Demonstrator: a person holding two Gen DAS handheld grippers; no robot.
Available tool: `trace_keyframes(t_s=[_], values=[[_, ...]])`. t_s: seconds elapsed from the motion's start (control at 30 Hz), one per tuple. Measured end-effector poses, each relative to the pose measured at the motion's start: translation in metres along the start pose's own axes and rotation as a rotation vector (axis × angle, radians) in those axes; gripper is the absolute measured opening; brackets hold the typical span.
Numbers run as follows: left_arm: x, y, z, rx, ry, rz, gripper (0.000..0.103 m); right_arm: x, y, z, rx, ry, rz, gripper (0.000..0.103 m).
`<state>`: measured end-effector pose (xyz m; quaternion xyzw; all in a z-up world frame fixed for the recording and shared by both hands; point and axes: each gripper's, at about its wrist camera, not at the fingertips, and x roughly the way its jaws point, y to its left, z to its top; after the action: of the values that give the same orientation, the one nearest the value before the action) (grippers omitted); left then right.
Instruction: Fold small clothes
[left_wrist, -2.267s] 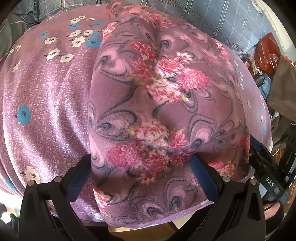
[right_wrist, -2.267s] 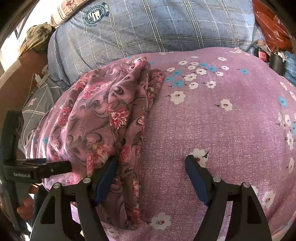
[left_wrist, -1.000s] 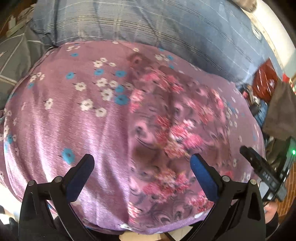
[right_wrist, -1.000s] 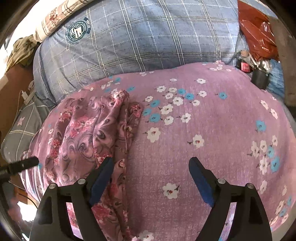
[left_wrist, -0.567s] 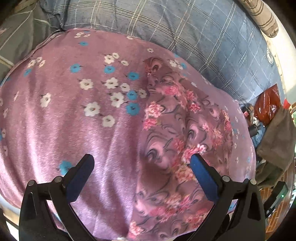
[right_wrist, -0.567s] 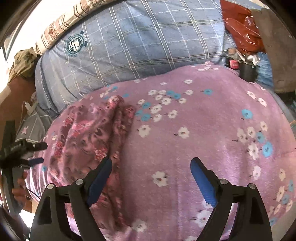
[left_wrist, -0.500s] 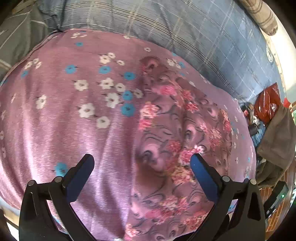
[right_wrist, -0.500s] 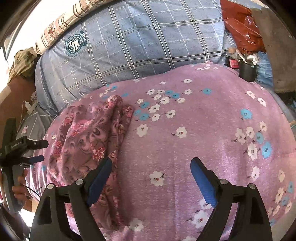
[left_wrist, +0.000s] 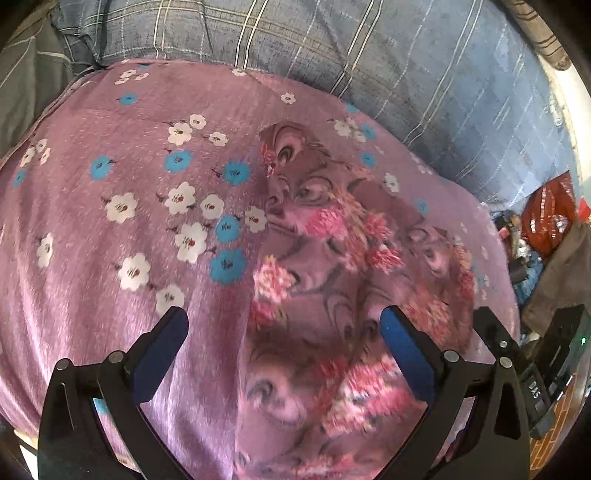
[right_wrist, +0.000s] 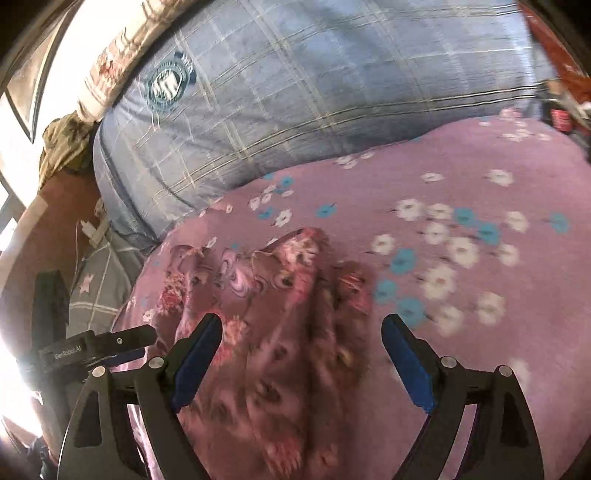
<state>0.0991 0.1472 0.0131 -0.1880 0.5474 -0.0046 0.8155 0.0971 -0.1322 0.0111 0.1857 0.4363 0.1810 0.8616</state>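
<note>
Lying lengthwise on a purple bedspread (left_wrist: 110, 258) printed with white and blue flowers: a small mauve garment with pink flowers and dark swirls (left_wrist: 332, 280), already doubled into a long, narrow strip. Running from a crumpled far end toward the near edge of the bed, with a blue plaid pillow (right_wrist: 314, 92) propped behind.

Hovering over the near half of the strip: the left gripper (left_wrist: 282, 328), blue pads spread wide, gripping nothing. Hanging above the same cloth from the other side: the right gripper (right_wrist: 301, 332), likewise wide apart and empty, one finger over the garment, the other over bare bedspread.

Judging the risks: soft, slippery-looking fabric on a rounded, yielding surface, so likely sliding or springing open if pinched through only the top layer. Also likely catching the bedspread together with the garment, the two prints being so alike in colour. Crowding of the two tools over one narrow strip possibly ending in a knock.

Hard to make out: the near end of the garment, cut off behind the gripper bodies and smeared by blur. Impossible to tell what kind of garment, or how many layers. Clutter at the far right, red and dark, too distorted to name.
</note>
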Motion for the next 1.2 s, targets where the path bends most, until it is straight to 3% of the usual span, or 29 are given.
trace_keyframes(t_s=[0.03, 0.07, 0.1, 0.2, 0.27, 0.37, 0.63, 0.73, 0.8, 0.93, 0.97, 1.13, 1.2], values=[[0.003, 0.000, 0.002, 0.000, 0.005, 0.007, 0.103, 0.013, 0.002, 0.002, -0.008, 0.043, -0.026, 0.076], [0.004, 0.000, 0.005, -0.001, 0.005, 0.004, 0.103, 0.020, 0.002, 0.004, -0.013, 0.077, -0.020, 0.043], [0.004, -0.001, 0.006, -0.002, -0.001, -0.003, 0.103, 0.023, 0.003, 0.006, -0.015, 0.097, -0.010, 0.019], [-0.003, -0.002, 0.010, 0.004, -0.070, -0.007, 0.103, 0.006, 0.007, 0.011, -0.047, 0.041, 0.026, 0.010], [0.000, -0.005, 0.012, 0.023, -0.119, 0.044, 0.103, -0.004, 0.002, 0.013, -0.039, -0.003, 0.039, 0.009], [0.027, -0.011, 0.017, 0.075, -0.080, 0.123, 0.103, 0.018, -0.010, 0.008, -0.007, 0.067, -0.025, 0.009], [0.024, -0.004, 0.020, 0.039, -0.065, 0.076, 0.103, 0.000, -0.001, 0.007, -0.016, 0.068, -0.015, 0.017], [0.019, -0.004, 0.018, 0.041, -0.066, 0.078, 0.103, -0.018, 0.016, -0.004, -0.066, 0.032, 0.023, 0.030], [0.019, -0.007, 0.017, 0.039, -0.063, 0.079, 0.103, -0.024, 0.028, -0.017, -0.127, 0.022, 0.056, 0.045], [0.012, -0.007, 0.012, 0.030, -0.054, 0.087, 0.103, 0.001, 0.038, -0.044, -0.258, 0.113, -0.083, 0.046], [0.009, -0.007, 0.011, 0.033, -0.053, 0.093, 0.103, 0.000, 0.038, -0.047, -0.272, 0.083, -0.091, 0.047], [-0.021, 0.008, 0.003, 0.052, -0.063, 0.058, 0.103, -0.023, 0.022, -0.033, -0.148, 0.066, -0.037, 0.049], [-0.030, 0.019, -0.003, 0.051, -0.051, 0.020, 0.103, -0.032, 0.001, -0.029, -0.058, 0.043, -0.040, 0.059]])
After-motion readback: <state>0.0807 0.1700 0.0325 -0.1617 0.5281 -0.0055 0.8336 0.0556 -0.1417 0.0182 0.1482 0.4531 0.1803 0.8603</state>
